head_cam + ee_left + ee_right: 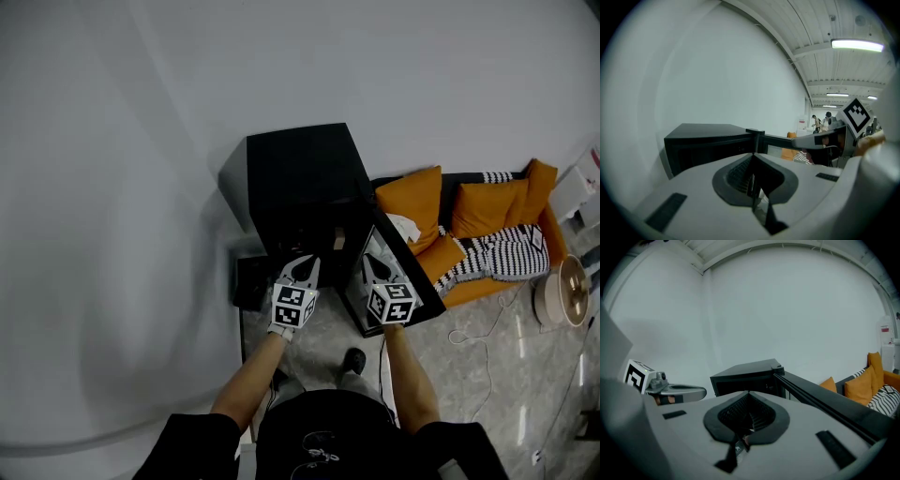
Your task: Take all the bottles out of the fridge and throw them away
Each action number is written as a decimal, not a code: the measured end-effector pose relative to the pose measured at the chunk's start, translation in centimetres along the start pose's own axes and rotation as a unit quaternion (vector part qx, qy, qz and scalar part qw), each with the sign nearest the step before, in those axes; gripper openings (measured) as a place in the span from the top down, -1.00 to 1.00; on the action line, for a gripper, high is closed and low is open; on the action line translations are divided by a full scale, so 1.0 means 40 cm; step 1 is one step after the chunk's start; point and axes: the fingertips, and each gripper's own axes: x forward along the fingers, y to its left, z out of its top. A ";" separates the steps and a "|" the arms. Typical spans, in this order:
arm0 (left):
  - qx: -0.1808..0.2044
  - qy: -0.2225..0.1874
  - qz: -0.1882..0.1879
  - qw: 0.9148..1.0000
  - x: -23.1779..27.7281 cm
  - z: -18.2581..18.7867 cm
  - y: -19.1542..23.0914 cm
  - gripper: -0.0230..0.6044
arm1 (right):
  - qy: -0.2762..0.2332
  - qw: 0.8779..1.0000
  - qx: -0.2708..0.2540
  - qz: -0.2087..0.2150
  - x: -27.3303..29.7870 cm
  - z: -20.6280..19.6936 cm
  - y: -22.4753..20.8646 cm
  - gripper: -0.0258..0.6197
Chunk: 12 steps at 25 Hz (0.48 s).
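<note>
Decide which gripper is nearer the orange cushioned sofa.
Right. The right gripper sits just left of the orange sofa; the left gripper is farther left, in front of the black box-shaped fridge.

Orange sofa [473, 287], striped blanket [497, 253]; round stool [562, 291], perhaps, beside.

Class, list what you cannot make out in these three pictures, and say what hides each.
- Fridge inside: head view, too dark; no bottles can be made out.
- Fridge front, left gripper view: lower part behind the left gripper.
- Distant people, left gripper view: too small.
- Sofa, right gripper view: cut off by the edge.
</note>
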 end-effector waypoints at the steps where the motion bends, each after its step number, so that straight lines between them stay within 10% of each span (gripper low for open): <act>1: 0.001 0.000 -0.002 1.000 0.002 0.001 -0.004 0.90 | 0.000 1.000 0.001 -0.001 -0.002 0.001 -0.002 0.90; 12: 0.007 0.005 -0.010 1.000 0.029 -0.017 -0.009 0.91 | 0.007 1.000 -0.002 -0.007 0.011 -0.033 -0.006 0.90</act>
